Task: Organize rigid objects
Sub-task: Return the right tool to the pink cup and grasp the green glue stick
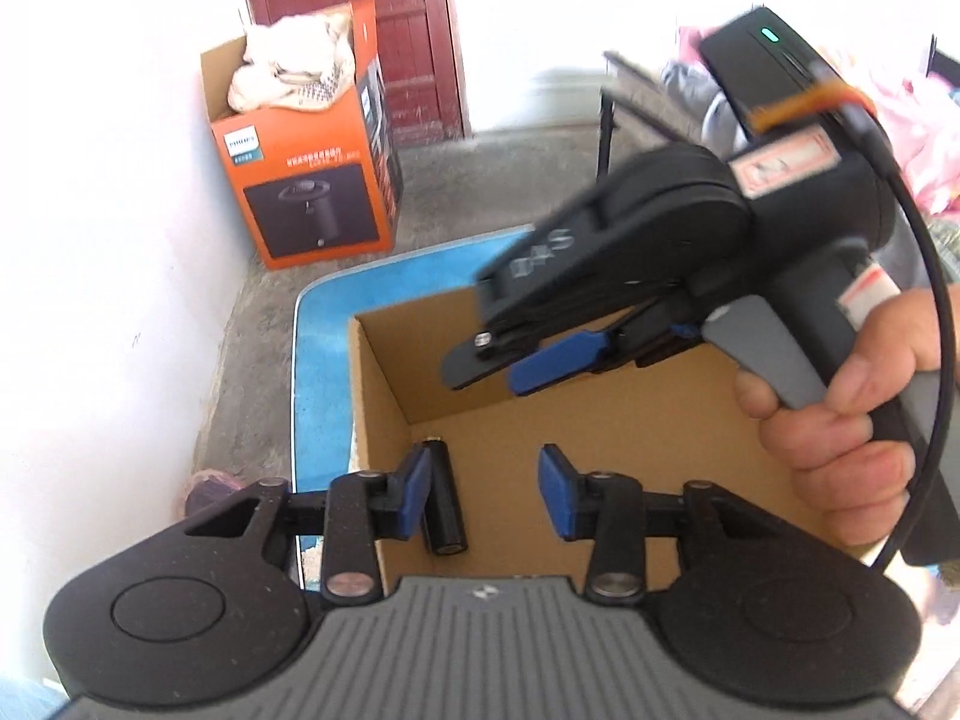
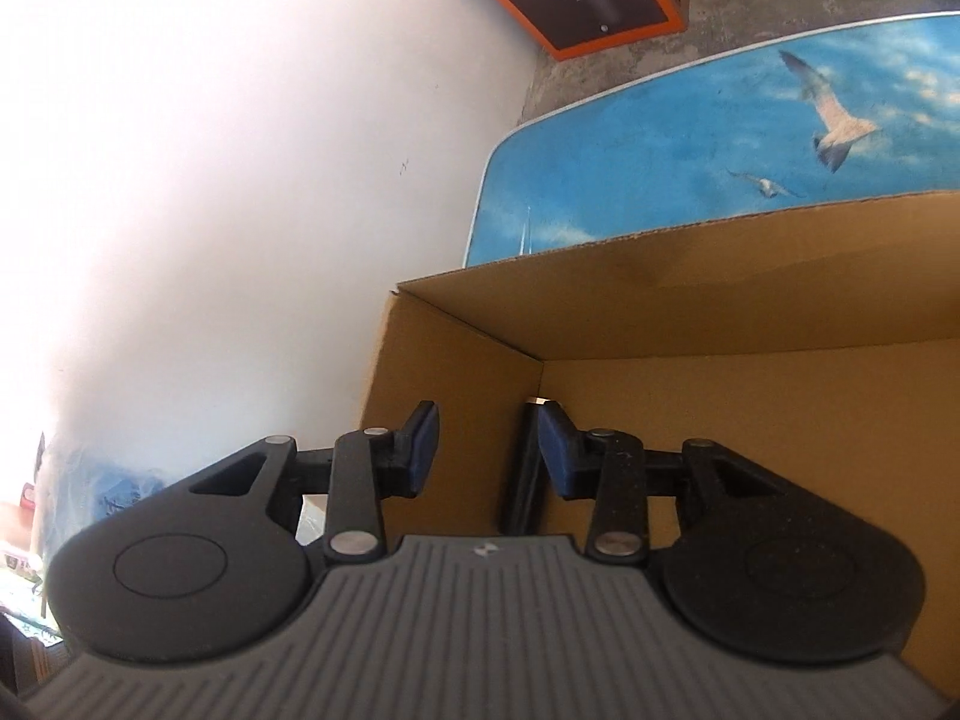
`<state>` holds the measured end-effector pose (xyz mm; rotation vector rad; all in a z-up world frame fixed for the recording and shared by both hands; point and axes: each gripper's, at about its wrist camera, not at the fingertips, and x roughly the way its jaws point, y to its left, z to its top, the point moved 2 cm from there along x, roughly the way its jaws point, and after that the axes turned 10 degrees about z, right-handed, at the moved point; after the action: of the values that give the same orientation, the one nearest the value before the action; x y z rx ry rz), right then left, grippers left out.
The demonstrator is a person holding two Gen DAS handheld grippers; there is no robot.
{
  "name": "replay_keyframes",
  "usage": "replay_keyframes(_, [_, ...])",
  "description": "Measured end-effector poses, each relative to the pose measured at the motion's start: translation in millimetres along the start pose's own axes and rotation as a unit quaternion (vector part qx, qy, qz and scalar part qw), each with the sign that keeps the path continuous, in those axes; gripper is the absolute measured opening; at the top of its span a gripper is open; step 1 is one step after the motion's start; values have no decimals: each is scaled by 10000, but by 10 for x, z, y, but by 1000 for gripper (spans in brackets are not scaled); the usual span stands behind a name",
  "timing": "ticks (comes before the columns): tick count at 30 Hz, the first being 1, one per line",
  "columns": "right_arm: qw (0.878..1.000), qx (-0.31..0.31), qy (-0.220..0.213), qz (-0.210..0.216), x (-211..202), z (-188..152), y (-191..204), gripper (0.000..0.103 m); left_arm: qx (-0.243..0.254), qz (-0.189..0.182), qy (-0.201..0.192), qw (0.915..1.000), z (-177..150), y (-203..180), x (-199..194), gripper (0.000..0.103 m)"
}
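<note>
The left wrist camera rides behind its own blue-padded fingers, tipped steeply down, close over the open cardboard box on the blue table; it also catches the right gripper coming in from the right. The right wrist camera sits lower and nearer, rolled sideways, looking along its fingers into the box's corner. Both views share the box, the seagull-printed tabletop, the white wall and the orange Philips carton.

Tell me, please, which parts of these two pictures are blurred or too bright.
Left wrist view: the right gripper is motion-blurred, the white wall overexposed. Right wrist view: the wall is washed out; the cardboard box stays fairly sharp; edges curve from the fisheye.
</note>
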<state>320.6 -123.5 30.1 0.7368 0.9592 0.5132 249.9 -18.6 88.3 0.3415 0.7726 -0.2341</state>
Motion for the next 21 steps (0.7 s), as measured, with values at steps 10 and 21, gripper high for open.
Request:
replay_keyframes(10, [9913,-691,-863,717,-1628,-977,521,36,-385,-668,-831,9936,-579,143,-1038,68])
replay_keyframes(21, [9988,-147,-301,365,-1386,-2582,87,37,-300,-990,-150,9945,-1875,-461,-1048,63])
